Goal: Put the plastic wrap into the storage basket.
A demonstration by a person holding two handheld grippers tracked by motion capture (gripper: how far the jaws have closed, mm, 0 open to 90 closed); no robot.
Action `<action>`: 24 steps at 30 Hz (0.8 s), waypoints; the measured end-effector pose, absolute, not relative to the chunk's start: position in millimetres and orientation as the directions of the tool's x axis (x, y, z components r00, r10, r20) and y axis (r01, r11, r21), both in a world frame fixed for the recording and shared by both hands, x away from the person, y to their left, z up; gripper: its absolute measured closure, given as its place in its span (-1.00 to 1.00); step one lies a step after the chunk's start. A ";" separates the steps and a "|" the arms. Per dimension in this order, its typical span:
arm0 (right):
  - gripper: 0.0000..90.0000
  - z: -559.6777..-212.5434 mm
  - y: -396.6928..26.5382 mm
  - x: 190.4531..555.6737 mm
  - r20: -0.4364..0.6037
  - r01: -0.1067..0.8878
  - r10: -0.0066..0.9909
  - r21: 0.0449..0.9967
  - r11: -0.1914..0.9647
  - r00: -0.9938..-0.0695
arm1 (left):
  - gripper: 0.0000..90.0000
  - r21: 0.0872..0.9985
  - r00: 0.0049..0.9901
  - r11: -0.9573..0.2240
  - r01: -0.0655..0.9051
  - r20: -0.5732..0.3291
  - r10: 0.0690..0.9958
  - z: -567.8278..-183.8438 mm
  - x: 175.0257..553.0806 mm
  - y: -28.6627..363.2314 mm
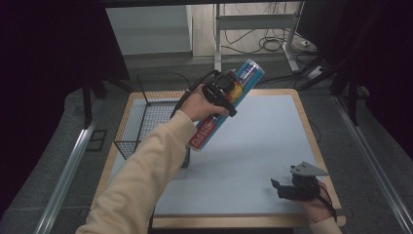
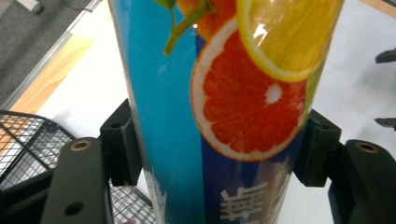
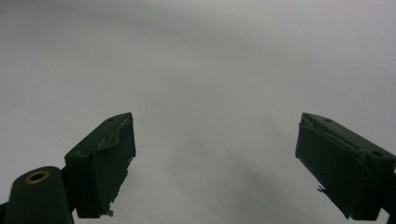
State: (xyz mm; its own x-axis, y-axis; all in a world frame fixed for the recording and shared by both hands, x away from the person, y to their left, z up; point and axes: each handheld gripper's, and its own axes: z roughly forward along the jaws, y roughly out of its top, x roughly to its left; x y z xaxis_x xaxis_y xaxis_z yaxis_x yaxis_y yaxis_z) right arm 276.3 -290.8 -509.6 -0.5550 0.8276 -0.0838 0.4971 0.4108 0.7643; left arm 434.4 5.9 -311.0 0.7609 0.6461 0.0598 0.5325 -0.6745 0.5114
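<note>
While tilted above the counter's upper left | glossy blue fruit-printed tube (image 1: pixel 229 100) is clamped by left gripper (image 2: pixel 219 154) fingers | black wire-mesh basket (image 1: pixel 146 122) beside it | right gripper (image 3: pixel 215 163) fingers wide, lower right | matte pale counter (image 1: pixel 263 146), wood-edged; grey carpet.

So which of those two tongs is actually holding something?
The left tongs, raised near the wire basket, are clamped around the tall fruit-printed tube. The right tongs sit open and empty over the table.
</note>
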 end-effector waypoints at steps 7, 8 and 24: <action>-0.73 -510.7 -291.9 277.6 -0.085 0.501 0.830 0.762 0.410 -0.551 | -0.29 0.522 0.740 -0.655 0.547 0.064 0.670 -300.9 444.6 18.5; -0.73 -510.8 -292.0 277.7 -0.084 0.501 0.830 0.762 0.410 -0.552 | -0.29 0.514 0.742 -0.662 0.545 0.072 0.666 -299.2 445.7 20.5; -0.73 -511.4 -292.4 278.0 -0.079 0.505 0.831 0.761 0.407 -0.550 | -0.29 0.514 0.689 -0.622 0.590 0.080 0.720 -292.9 460.1 55.4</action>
State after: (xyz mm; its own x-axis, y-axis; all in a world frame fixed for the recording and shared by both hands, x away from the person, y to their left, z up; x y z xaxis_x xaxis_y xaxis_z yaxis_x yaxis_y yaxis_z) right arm 278.0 -292.4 -511.4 -0.5504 0.8311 -0.0792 0.5053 0.4072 0.7608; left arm 460.1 55.4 -292.9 0.6895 0.7199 0.0797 0.5903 -0.6222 0.5143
